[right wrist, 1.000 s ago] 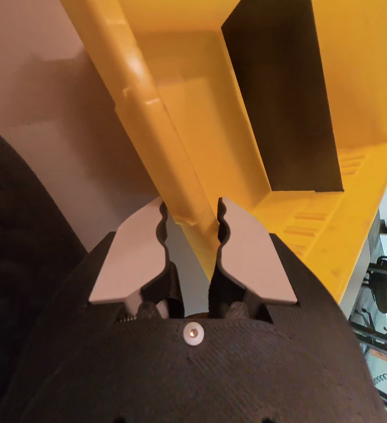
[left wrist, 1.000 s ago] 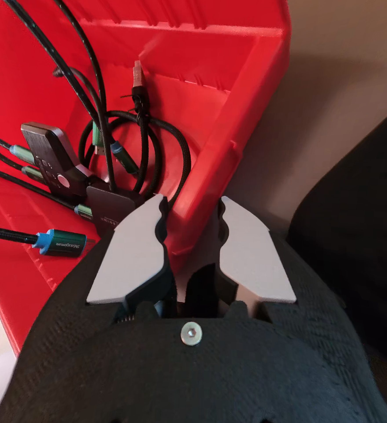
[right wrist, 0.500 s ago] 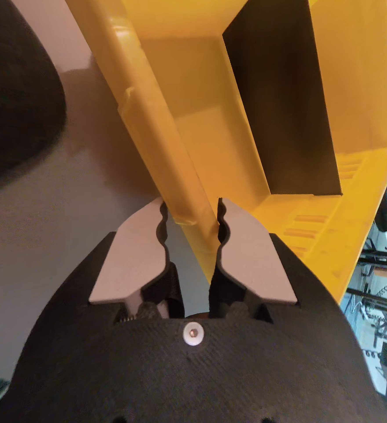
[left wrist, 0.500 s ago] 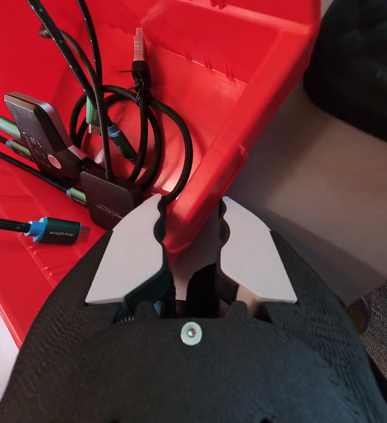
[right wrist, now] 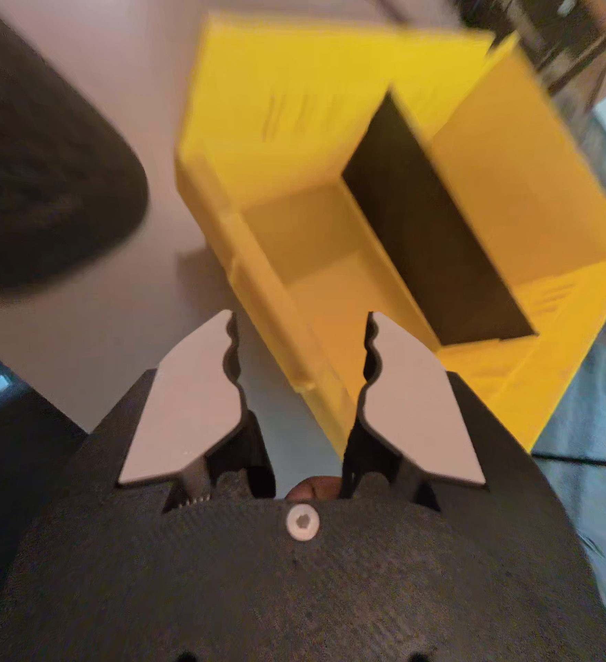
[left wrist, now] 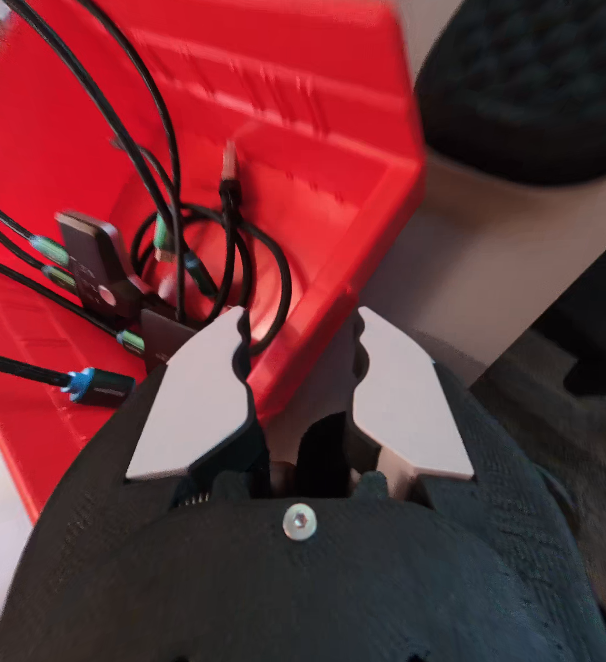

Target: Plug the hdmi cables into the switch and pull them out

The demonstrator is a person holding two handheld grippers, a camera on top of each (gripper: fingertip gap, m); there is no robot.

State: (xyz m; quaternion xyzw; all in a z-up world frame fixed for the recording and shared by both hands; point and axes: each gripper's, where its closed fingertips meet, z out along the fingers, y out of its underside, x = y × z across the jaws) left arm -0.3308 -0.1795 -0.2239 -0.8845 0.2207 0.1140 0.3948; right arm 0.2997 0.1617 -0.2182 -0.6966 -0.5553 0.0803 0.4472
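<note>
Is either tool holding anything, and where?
Nothing is clamped: the left tool straddles a wall of the red bin, the right tool a wall of the yellow bin, both open with gaps.

One red bin, one yellow bin, two dark switch boxes, five visible HDMI plugs, two grippers.

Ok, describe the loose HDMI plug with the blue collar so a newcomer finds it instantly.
Look inside the red bin, at its near left floor, just left of the left gripper. The loose HDMI plug lies there unplugged, pointing right. Its bright blue collar sets it apart from the green-collared plugs seated in the dark grey switch behind it.
</note>
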